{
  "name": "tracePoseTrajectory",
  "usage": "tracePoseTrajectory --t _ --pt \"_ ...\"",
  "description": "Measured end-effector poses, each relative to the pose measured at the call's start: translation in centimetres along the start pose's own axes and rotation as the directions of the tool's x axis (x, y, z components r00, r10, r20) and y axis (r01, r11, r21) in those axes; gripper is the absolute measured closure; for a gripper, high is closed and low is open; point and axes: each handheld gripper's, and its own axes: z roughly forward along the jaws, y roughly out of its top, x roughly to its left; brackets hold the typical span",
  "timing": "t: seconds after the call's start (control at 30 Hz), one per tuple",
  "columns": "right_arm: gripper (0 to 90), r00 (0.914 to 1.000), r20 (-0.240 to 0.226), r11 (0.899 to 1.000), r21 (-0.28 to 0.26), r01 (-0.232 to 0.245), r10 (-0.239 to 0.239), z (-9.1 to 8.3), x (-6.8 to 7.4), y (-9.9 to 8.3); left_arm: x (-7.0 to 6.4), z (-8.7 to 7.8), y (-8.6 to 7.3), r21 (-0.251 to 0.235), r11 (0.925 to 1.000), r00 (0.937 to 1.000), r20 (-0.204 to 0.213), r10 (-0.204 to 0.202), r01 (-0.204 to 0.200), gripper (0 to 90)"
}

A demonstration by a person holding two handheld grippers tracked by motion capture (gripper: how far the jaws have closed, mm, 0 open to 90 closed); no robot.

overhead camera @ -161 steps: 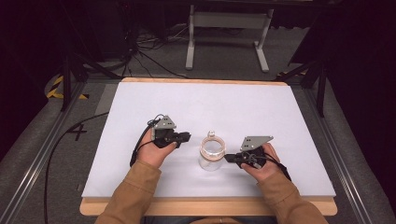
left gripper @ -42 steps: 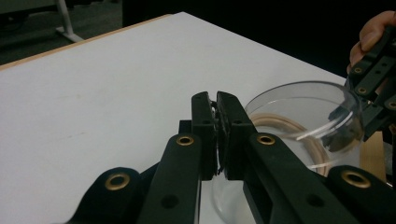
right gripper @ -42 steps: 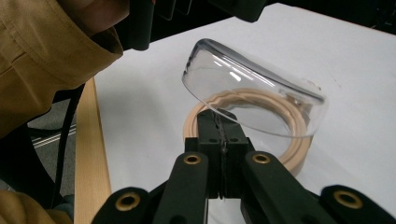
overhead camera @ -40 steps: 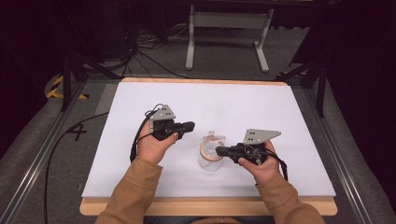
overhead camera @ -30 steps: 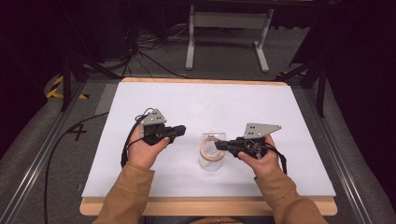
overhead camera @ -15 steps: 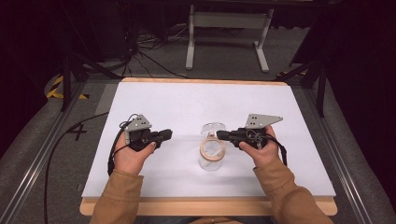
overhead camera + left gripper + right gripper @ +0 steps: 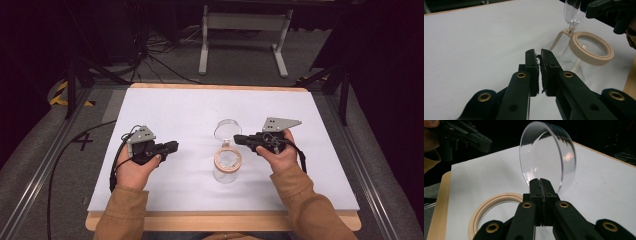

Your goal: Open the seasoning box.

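White sheeting (image 7: pixel 180 110) is covering a wooden-edged table (image 7: pixel 220 220) set in a dark room. Nearest the camera in the high view, two tan-sleeved forearms are reaching in from the bottom edge.

The left gripper (image 7: pixel 170 146) is sitting in the person's left hand (image 7: pixel 135 167) at the left side of the sheet, pointing toward the centre. In the left gripper view its jaws are standing almost together, a thin slit between the pads and nothing between them (image 7: pixel 539 63).

The glass jar (image 7: pixel 227 167) is standing upright near the middle of the table, between the two grippers, its tan rim ring (image 7: pixel 228 158) facing up. In the left gripper view the jar (image 7: pixel 579 62) is lying just ahead and to the right of the jaw tips, apart from them.

The right gripper (image 7: pixel 239 139) is sitting in the right hand (image 7: pixel 277 152), just beside the jar's far right. Its jaws are pressing together on the lower edge of the clear lid (image 7: pixel 547 157), which is standing tilted on edge above and behind the jar mouth. From the left gripper view the lid (image 7: pixel 573 11) appears joined to the ring by a small hinge.

Farther off, beyond the table, cables (image 7: pixel 150 55) and a grey stand (image 7: pixel 242 30) are resting on the dark floor.
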Motion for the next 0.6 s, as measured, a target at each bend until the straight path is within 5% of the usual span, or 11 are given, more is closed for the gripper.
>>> tracePoseTrajectory --t 0.3,0.6 --pt "90.0 0.9998 -0.002 1.0 -0.011 0.017 -0.017 -0.7 0.4 0.5 0.1 0.0 0.2 0.007 0.9999 0.9998 0.018 0.011 -0.011 83.1" --pt "89.2 0.9986 0.049 0.999 -0.04 -0.017 0.019 -5.1 -1.4 0.7 0.2 -0.1 0.5 0.047 0.9973 0.9972 0.051 0.054 -0.057 77.5"
